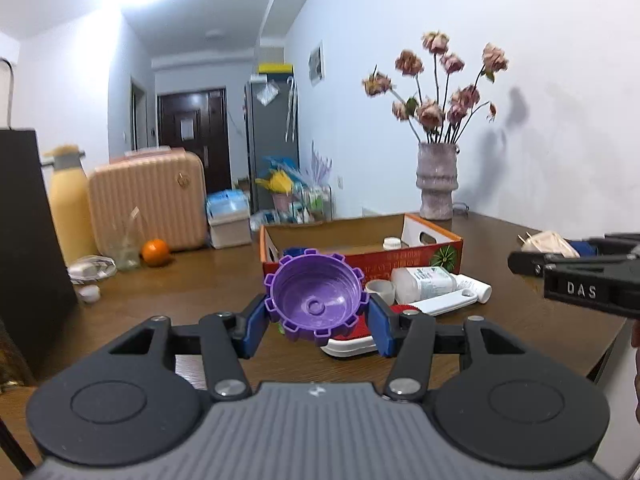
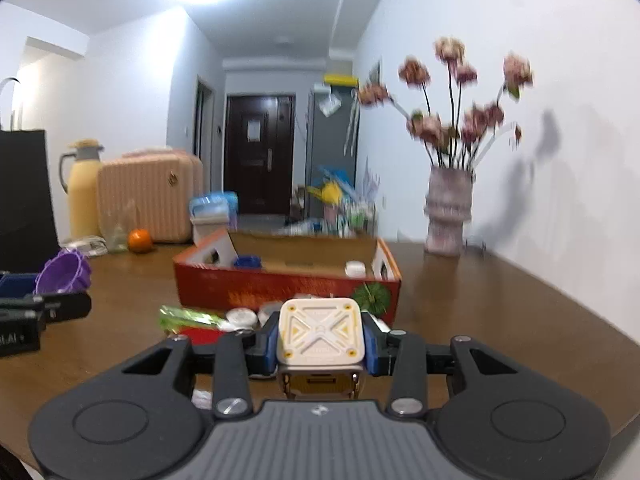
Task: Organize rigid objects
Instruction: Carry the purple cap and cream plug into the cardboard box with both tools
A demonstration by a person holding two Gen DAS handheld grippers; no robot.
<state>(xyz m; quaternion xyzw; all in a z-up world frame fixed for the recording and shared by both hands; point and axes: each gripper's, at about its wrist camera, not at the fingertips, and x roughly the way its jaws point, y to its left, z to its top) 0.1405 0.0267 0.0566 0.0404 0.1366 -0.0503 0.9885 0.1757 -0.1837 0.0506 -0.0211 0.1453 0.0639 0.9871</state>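
Observation:
My left gripper (image 1: 318, 320) is shut on a purple gear-edged cup (image 1: 316, 296), held above the wooden table in front of the open red cardboard box (image 1: 400, 258). The cup also shows at the left of the right wrist view (image 2: 64, 272). My right gripper (image 2: 322, 340) is shut on a cream square case with a yellow X pattern (image 2: 320, 334), held above the table in front of the box (image 2: 240, 286). The right gripper also shows at the right edge of the left wrist view (image 1: 576, 276).
The box holds a blue cap (image 2: 247, 261) and a white cap (image 2: 355, 268). White bottles (image 1: 424, 282), a white tube (image 1: 448, 302), a grey cup (image 1: 380, 288) and a green clear piece (image 2: 188, 317) lie before it. A flower vase (image 1: 437, 184), orange (image 1: 155, 252) and thermos (image 1: 70, 204) stand farther back.

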